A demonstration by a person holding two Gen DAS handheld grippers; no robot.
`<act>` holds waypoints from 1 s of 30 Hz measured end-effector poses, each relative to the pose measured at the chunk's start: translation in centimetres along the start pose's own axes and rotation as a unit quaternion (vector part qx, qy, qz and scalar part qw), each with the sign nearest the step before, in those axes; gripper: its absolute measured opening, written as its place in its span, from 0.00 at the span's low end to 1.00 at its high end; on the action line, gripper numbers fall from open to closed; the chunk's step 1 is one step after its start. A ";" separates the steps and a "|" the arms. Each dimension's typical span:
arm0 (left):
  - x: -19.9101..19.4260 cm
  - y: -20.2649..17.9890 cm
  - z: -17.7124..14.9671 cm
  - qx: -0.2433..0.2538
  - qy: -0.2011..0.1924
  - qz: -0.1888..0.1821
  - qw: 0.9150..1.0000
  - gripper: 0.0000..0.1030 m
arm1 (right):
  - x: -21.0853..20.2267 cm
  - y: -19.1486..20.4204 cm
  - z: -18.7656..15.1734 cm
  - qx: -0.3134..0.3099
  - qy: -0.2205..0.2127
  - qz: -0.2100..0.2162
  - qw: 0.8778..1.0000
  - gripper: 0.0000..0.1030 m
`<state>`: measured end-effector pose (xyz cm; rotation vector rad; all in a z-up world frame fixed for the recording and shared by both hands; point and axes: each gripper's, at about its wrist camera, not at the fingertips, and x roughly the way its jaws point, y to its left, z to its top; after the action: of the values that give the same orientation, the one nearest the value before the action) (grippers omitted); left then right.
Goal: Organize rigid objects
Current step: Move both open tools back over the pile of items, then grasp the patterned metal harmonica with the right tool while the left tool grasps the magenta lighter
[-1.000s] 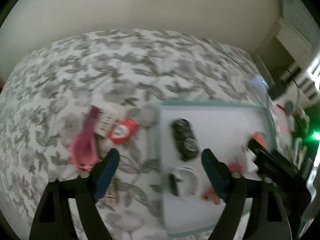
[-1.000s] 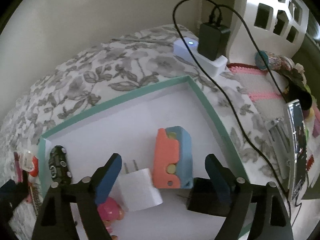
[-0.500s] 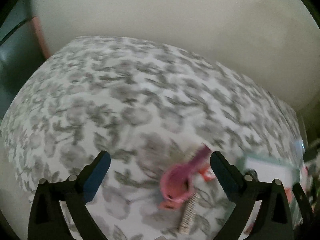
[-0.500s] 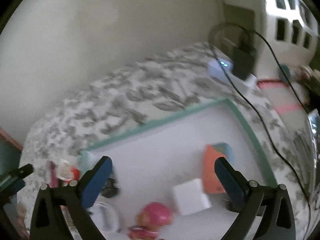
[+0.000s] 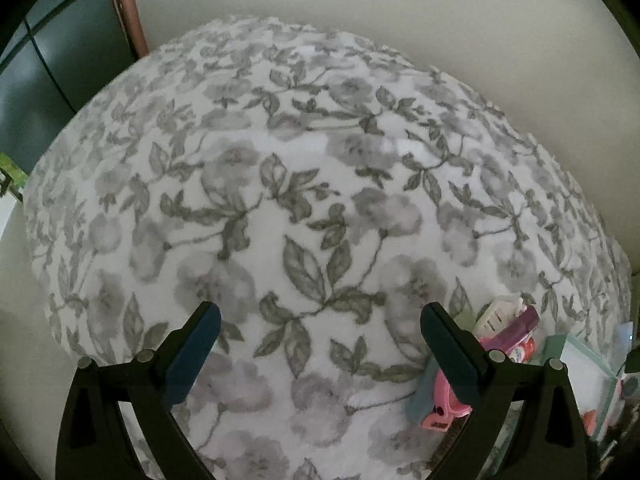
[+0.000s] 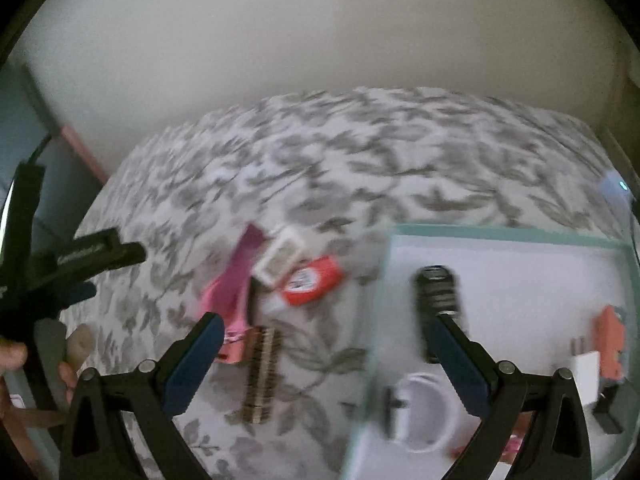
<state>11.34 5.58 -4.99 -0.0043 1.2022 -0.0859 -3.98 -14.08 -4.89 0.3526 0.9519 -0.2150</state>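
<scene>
Plainly, the pink clip (image 6: 236,300) lies on the floral blanket (image 6: 360,152) left of the teal-rimmed tray (image 6: 512,234), its long axis running from near-left to far-right, the purple end pointing far and right and the pink hinged end toward the camera. Just right of it sit a white comb-like piece (image 6: 280,260) and a red-and-white packet (image 6: 312,282), and a brown ridged comb (image 6: 260,376) lies near it, long axis running near to far. Inside the tray a dark oblong object (image 6: 436,292) points near to far, beside a white ring (image 6: 424,412), a white plug (image 6: 586,372) and an orange block (image 6: 610,340). Compared with a second ago, the right view has swung left off the tray's middle, so the clip group now sits between the fingers, and the left view has turned onto bare blanket with the pink clip (image 5: 444,404) at its right edge, partly behind a finger. The right gripper (image 6: 324,360) is spread wide with nothing between its fingers. The left gripper (image 5: 320,352) is likewise spread wide and holds nothing, hovering over the blanket (image 5: 304,200).
</scene>
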 end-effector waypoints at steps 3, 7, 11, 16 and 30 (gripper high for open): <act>0.2 -0.1 0.0 0.003 0.008 -0.006 1.000 0.97 | 1.2 1.6 -0.4 -0.020 0.019 0.005 1.000 1.00; 0.8 -0.3 -0.1 0.005 0.027 -0.016 0.999 0.97 | 3.1 2.6 -1.6 -0.037 0.050 0.003 0.998 1.00; 1.5 -1.1 -0.5 0.021 0.048 -0.025 0.998 0.97 | 4.1 3.1 -2.3 -0.054 0.071 -0.008 0.996 1.00; 2.1 -2.1 -0.9 0.044 0.063 -0.030 0.997 0.97 | 4.3 3.1 -2.5 -0.058 0.076 -0.023 0.995 0.85; 1.4 -4.6 -1.0 0.088 0.048 -0.069 0.993 0.97 | 5.5 3.8 -3.4 -0.082 0.109 -0.009 0.991 0.51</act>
<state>10.66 0.98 -6.42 0.0730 1.2870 -0.3162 -2.24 -9.39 -10.47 0.2192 1.1811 -0.1154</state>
